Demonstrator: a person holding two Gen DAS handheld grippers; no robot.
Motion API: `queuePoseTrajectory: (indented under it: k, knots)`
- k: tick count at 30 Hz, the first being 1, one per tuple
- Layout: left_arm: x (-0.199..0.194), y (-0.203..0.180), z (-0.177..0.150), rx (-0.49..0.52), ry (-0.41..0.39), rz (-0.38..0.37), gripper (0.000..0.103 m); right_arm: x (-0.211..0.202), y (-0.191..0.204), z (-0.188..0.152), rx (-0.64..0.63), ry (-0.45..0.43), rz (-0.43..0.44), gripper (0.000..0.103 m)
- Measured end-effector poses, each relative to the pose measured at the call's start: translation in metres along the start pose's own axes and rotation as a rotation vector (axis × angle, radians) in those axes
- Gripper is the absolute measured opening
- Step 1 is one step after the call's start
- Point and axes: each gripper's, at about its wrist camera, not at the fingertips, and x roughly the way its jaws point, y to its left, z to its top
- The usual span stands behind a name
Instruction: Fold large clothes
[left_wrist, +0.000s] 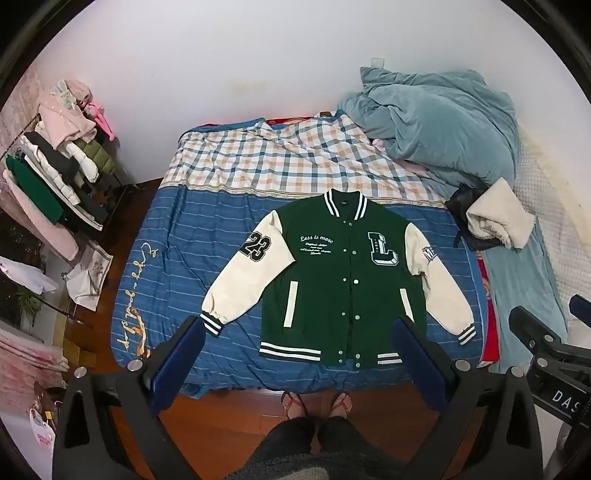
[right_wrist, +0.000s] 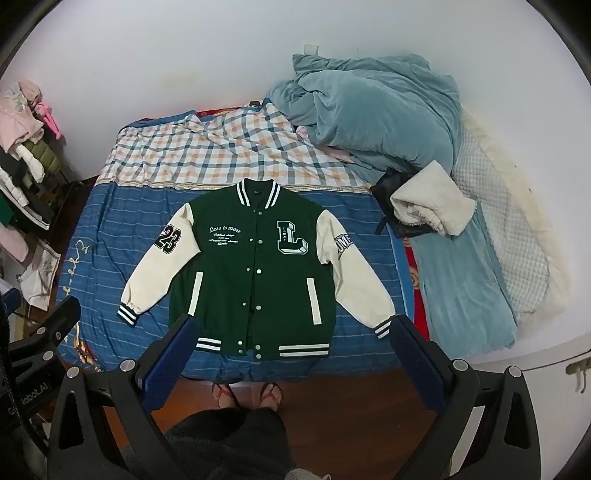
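A green varsity jacket (left_wrist: 343, 280) (right_wrist: 255, 273) with cream sleeves lies flat, front up and buttoned, on the blue striped bedsheet (left_wrist: 177, 266) (right_wrist: 110, 236), collar toward the wall and both sleeves spread outward. A "23" patch marks its left sleeve and a big "L" its chest. My left gripper (left_wrist: 299, 332) hangs open high above the jacket's hem, holding nothing. My right gripper (right_wrist: 295, 330) is likewise open and empty above the hem. Each gripper shows at the edge of the other's view.
A checked quilt (left_wrist: 288, 162) covers the bed's far half. A bunched teal duvet (left_wrist: 439, 122) and a cream fleece bundle (left_wrist: 498, 214) lie at the right. A clothes rack (left_wrist: 62, 166) stands at the left. The person's feet in flip-flops (left_wrist: 316, 404) stand on the wood floor by the bed.
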Motion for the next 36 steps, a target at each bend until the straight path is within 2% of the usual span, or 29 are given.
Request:
queuePoseTrajectory:
  k: [27,36]
  knots:
    - [-0.003,-0.003,0.005,0.012,-0.009,-0.004,0.103,-0.009,-0.006,0.002,-0.002,-0.014,-0.003,0.103]
    - [-0.006,-0.003,0.007,0.009,-0.012,-0.002,0.103,-0.019,-0.005,0.011,-0.006,-0.015,-0.002,0.103]
